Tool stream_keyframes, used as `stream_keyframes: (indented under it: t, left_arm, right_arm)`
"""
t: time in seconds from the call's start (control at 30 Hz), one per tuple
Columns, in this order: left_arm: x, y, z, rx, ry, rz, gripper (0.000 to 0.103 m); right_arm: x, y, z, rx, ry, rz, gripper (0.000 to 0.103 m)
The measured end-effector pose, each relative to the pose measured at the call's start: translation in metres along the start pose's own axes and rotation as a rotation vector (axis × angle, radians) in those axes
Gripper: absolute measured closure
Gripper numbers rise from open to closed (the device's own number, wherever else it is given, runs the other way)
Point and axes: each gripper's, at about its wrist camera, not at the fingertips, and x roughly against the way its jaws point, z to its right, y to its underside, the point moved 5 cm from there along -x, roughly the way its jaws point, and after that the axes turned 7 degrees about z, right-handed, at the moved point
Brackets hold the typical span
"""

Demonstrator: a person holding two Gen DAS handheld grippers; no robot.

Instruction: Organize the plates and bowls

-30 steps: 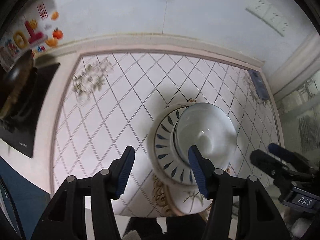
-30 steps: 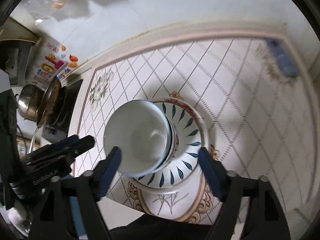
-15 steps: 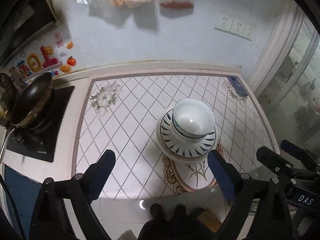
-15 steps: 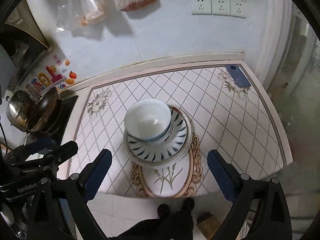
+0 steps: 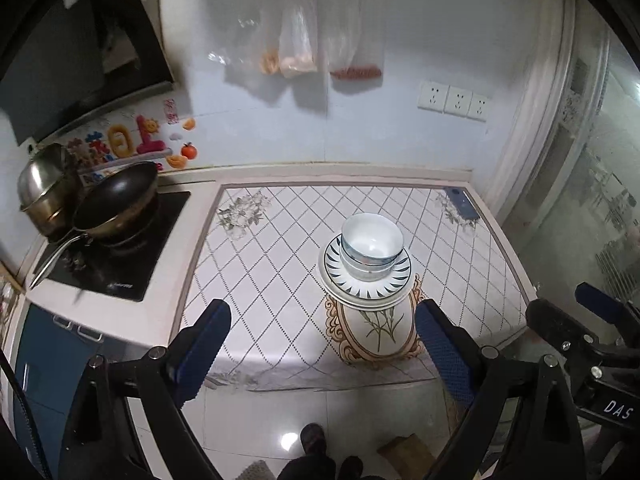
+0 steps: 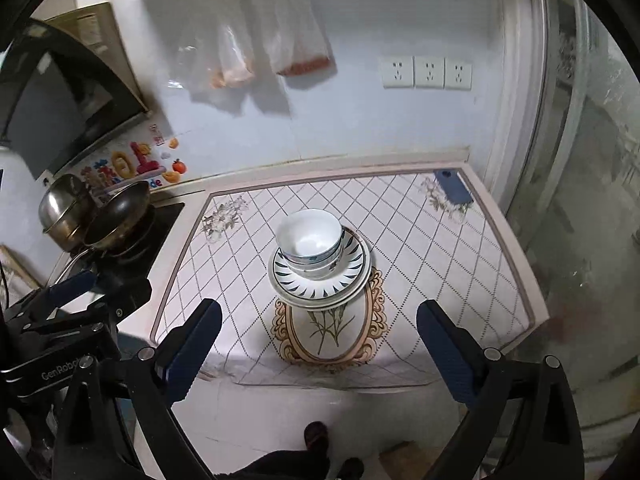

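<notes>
Now both the left gripper (image 5: 322, 354) and right gripper (image 6: 319, 350) are hanging wide apart, gripping nothing, while bowls (image 5: 371, 246) are sitting stacked on plates (image 5: 367, 286) on the counter (image 5: 280, 272).

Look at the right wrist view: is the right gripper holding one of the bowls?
No. The right gripper is open and empty, well back from the stacked bowls, which sit on the plates on the counter.

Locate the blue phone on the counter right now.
The blue phone lies flat at the counter's far right corner in both wrist views, on the tablecloth near the wall, well behind and right of the stacked bowls.
</notes>
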Motion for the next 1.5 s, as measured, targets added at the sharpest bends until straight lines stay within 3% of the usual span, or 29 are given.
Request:
stream_keyframes:
  t: [0.1,0.17,0.53,1.5]
  left_arm:
    - [0.022,0.008,0.001,0.017,-0.008,0.020,0.008]
    - [0.031,0.011,0.002,0.017,-0.015,0.036,0.000]
    - [0.068,0.023,-0.007,0.008,-0.032,0.091,0.000]
    - [0.081,0.029,-0.040,0.010,-0.066,0.123,0.000]
  right_arm:
    - [0.029,0.004,0.004,0.013,-0.014,0.027,0.002]
    - [0.043,0.006,0.005,0.019,-0.012,0.043,0.001]
    - [0.096,0.017,0.001,0.028,0.037,0.119,0.000]
    - [0.101,0.019,-0.019,0.016,0.068,0.159,0.000]
